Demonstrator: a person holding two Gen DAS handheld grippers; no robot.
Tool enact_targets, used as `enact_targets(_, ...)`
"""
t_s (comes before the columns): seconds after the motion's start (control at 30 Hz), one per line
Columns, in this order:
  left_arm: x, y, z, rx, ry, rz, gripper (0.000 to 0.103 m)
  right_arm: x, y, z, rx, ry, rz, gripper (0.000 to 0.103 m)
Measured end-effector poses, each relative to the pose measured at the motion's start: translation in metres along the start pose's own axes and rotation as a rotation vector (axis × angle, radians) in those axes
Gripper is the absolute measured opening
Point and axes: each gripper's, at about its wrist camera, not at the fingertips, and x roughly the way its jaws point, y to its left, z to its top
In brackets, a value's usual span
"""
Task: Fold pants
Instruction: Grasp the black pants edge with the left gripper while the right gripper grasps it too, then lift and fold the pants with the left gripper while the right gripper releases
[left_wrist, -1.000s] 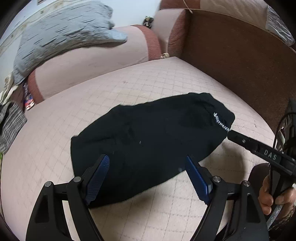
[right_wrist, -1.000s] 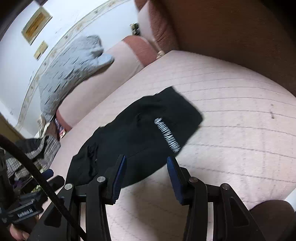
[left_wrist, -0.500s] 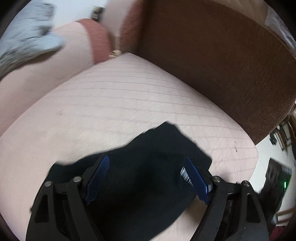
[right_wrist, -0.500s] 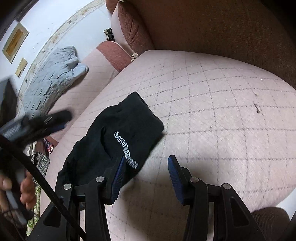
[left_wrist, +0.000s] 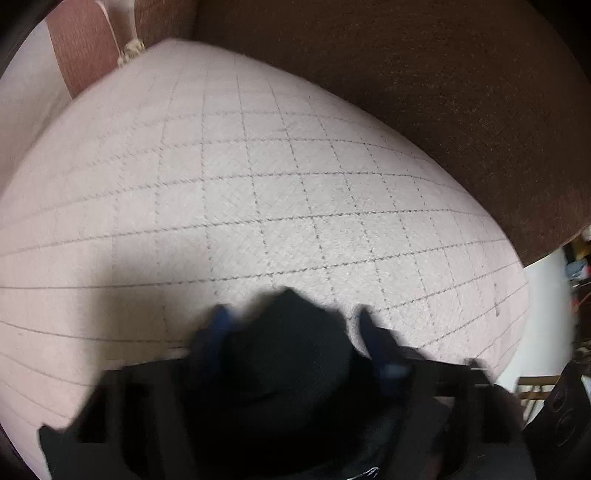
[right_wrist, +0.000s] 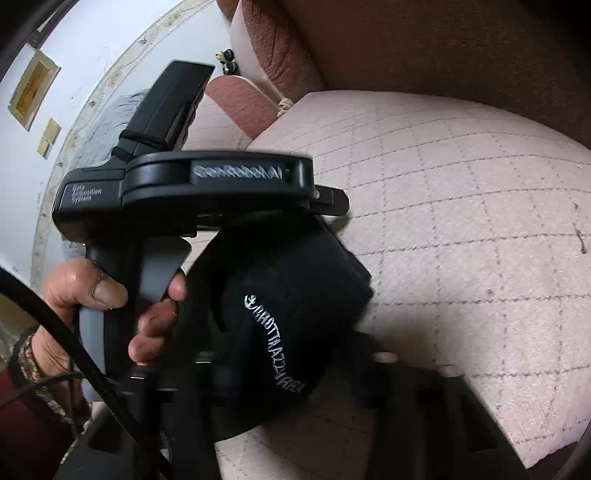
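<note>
A pale pink sofa seat (left_wrist: 258, 166) fills the room's middle, quilted in a diamond grid of grey stitching. Behind it rises a dark brown backrest (left_wrist: 461, 92), with a reddish-brown armrest (right_wrist: 240, 103) at the far end. The wall (right_wrist: 92, 48) beyond is white, carrying a patterned border strip and two small yellowish frames (right_wrist: 33, 88). Soft light falls across the cushion.

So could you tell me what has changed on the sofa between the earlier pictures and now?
The left gripper has swung across to the printed end of the black pants, beside the right gripper. Both grippers' jaws are closing with that fabric between them, though blur hides whether the pads press yet. The pants are bunched up there now. The quilted sofa seat looks unchanged.
</note>
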Motion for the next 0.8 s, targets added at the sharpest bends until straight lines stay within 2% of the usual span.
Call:
enact_targets(0.03,-0.004,0.002,-0.001,-0.004,-0.005,-0.001,0.038,0.001,-0.002,0.0,0.019,0.024,0.03,0.019)
enact_targets(0.1,-0.017,0.01,-0.005,-0.026,-0.028,-0.039,0.03,-0.001,0.0,0.001,0.018,0.022,0.032,0.018)
enact_targets(0.2,-0.043,0.019,-0.018,-0.051,-0.082,-0.076,0.028,-0.01,0.018,0.001,-0.047,0.004,0.029,0.017)
enact_targets(0.37,-0.093,0.043,-0.04,-0.124,-0.193,-0.125,0.027,-0.024,0.076,-0.002,-0.219,-0.012,0.054,0.017)
enact_targets(0.5,-0.131,0.079,-0.074,-0.219,-0.28,-0.164,0.027,-0.026,0.123,-0.017,-0.344,-0.001,0.075,0.016)
enact_targets(0.6,-0.152,0.111,-0.112,-0.312,-0.335,-0.191,0.027,-0.02,0.157,-0.035,-0.439,0.021,0.088,0.016)
enact_targets(0.73,-0.168,0.15,-0.163,-0.437,-0.408,-0.239,0.026,-0.005,0.19,-0.06,-0.54,0.066,0.083,0.016)
enact_targets(0.8,-0.174,0.167,-0.185,-0.486,-0.447,-0.261,0.022,0.007,0.206,-0.073,-0.59,0.093,0.073,0.016)
